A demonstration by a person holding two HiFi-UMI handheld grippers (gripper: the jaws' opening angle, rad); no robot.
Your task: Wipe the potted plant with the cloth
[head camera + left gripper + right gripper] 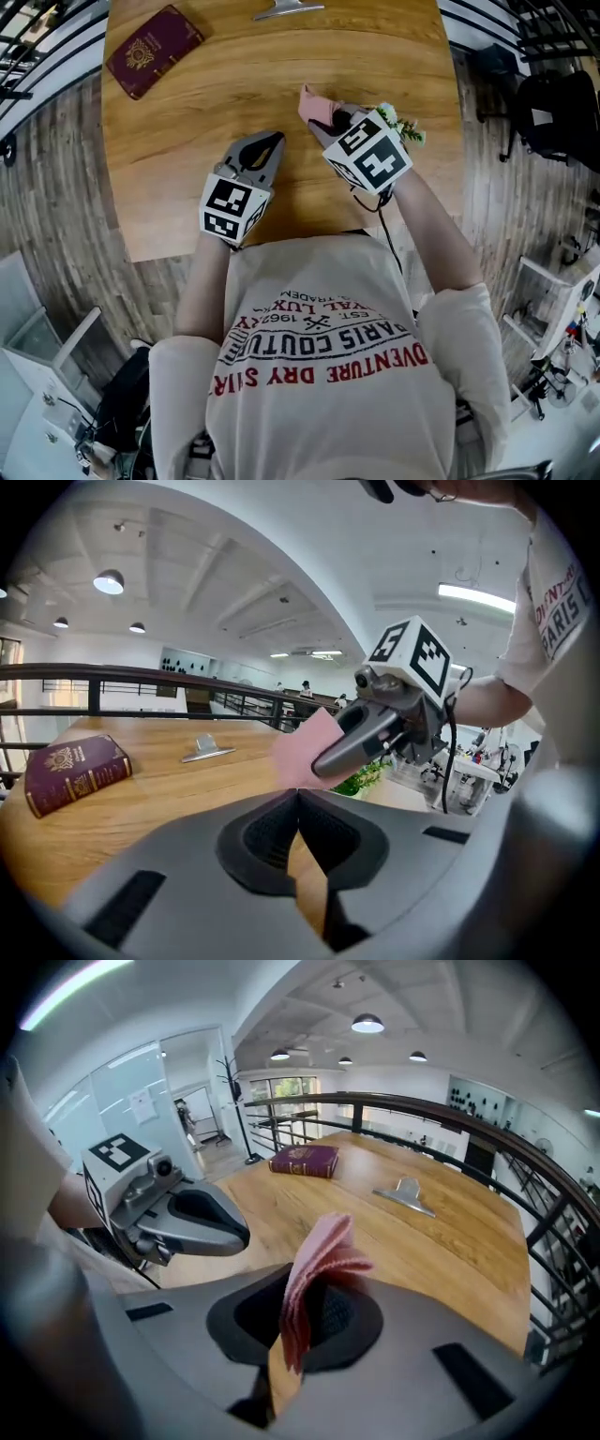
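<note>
My right gripper (322, 122) (302, 1290) is shut on a folded pink cloth (313, 103) (319, 1260), which sticks up from its jaws over the table. The potted plant (403, 127) shows only as green leaves and small white flowers just right of that gripper's marker cube; its pot is hidden. In the left gripper view the leaves (362, 780) peek out below the right gripper (323, 763) and the cloth (302, 747). My left gripper (269, 145) (298, 795) is shut with nothing in it, left of the right one and apart from the plant.
A dark red book (153, 49) (73, 772) (305, 1160) lies at the far left of the wooden table (225, 84). A metal clip (289, 9) (208, 750) (406, 1194) rests at the far edge. Black railings (525, 1147) run beyond the table.
</note>
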